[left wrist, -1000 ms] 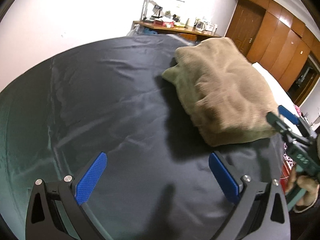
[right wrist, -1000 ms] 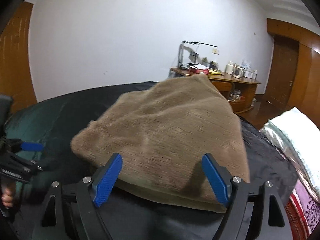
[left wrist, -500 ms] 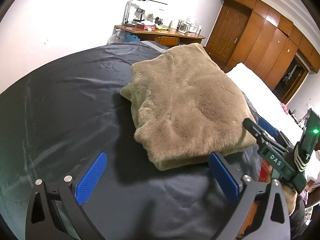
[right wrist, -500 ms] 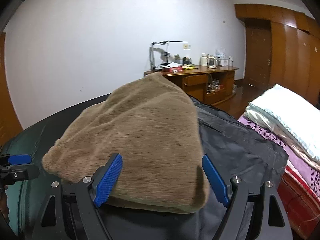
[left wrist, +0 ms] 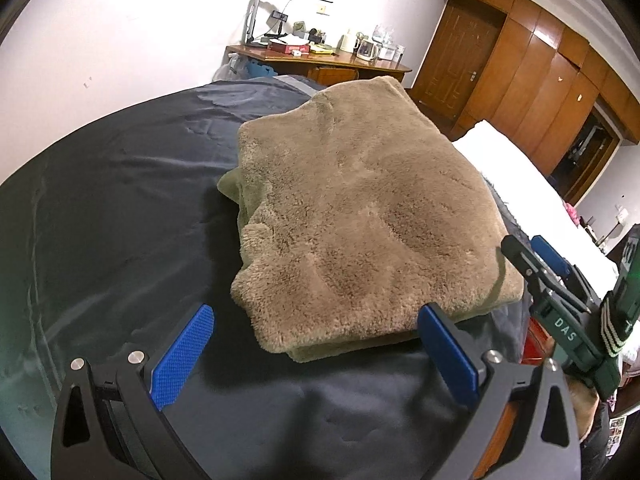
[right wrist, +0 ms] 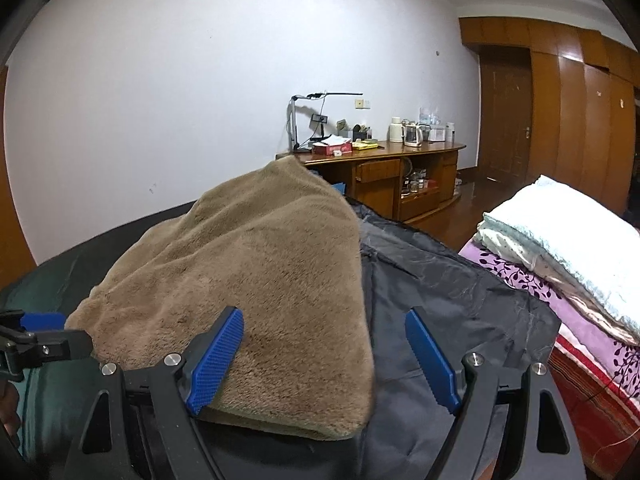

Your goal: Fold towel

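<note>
A: What surrounds the towel [left wrist: 360, 216]?
B: The brown towel, folded into a thick stack, lies on a dark sheet [left wrist: 120, 208] covering the bed; in the left wrist view it fills the centre and right of the frame. A wooden desk [left wrist: 320, 60] with a lamp, a kettle and small clutter stands along the white wall at the upper centre, wooden wardrobe doors [left wrist: 540, 80] run down the upper right, and white folded bedding [right wrist: 568, 236] rests on a purple patterned cover at the right of the right wrist view.

A: Does anything stand in the way?
B: The left gripper [left wrist: 316, 344] has its jaws wide apart, with only the towel's near edge showing between the blue pads and nothing clamped. The right gripper [right wrist: 324, 356] is also spread wide; its left pad overlaps the towel's near corner in the picture, and contact cannot be told. Each gripper shows at the edge of the other's view.

A: What differs from a second ago?
B: In the left wrist view the towel sat farther toward the upper right; now it is nearer and central. In the right wrist view it has shifted toward the left of the frame.
</note>
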Available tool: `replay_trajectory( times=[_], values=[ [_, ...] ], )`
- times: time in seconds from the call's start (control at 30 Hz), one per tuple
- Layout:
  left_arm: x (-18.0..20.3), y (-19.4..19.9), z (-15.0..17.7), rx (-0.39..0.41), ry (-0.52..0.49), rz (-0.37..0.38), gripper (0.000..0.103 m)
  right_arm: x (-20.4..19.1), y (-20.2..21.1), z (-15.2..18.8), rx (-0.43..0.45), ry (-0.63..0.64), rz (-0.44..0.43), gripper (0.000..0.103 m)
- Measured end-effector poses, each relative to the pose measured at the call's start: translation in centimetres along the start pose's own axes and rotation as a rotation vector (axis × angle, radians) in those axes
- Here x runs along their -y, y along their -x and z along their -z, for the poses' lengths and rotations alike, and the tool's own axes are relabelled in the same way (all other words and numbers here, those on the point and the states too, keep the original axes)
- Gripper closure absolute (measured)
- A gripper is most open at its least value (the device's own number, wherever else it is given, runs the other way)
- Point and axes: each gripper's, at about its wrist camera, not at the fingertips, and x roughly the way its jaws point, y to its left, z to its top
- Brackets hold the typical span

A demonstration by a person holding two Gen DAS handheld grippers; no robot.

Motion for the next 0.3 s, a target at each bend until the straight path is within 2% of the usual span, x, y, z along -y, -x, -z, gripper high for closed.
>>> replay_trajectory(
  times=[0.3],
  values=[
    [-0.5, 0.2, 0.3, 0.049, 0.007, -0.013, 0.001, 1.3, -0.2, 0.2, -0.010, -0.039, 0.024, 0.018]
  ],
)
